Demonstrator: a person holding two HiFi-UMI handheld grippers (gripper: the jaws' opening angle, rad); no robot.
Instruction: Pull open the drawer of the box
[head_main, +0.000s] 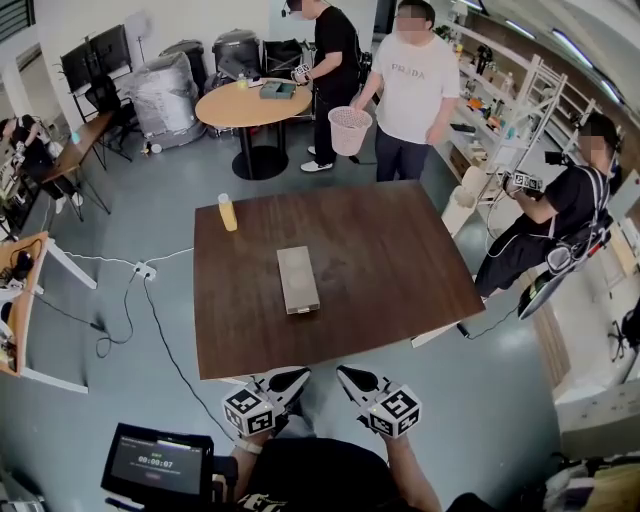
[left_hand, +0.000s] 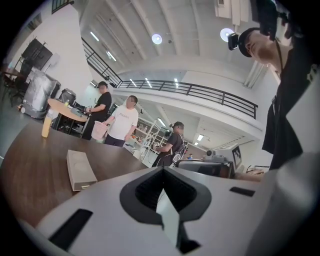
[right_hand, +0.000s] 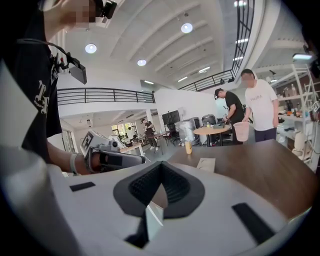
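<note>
We hold the left gripper (head_main: 293, 379) and right gripper (head_main: 350, 378) off the counter (head_main: 400, 260), fingers together on nothing; the box (head_main: 297, 279) lies mid-counter.

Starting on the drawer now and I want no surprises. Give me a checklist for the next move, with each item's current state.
1. Box lies flat on the table: ok.
2. Drawer handle located: cannot tell, the box's near end is too small to read.
3. Left tool empty: ok, but shut.
4. Right tool empty: ok, but shut.
5. Tools at the box: not ok, both are off the table's near edge.
6. Bottle clear of the box: ok, it stands apart near the far left corner.
</note>
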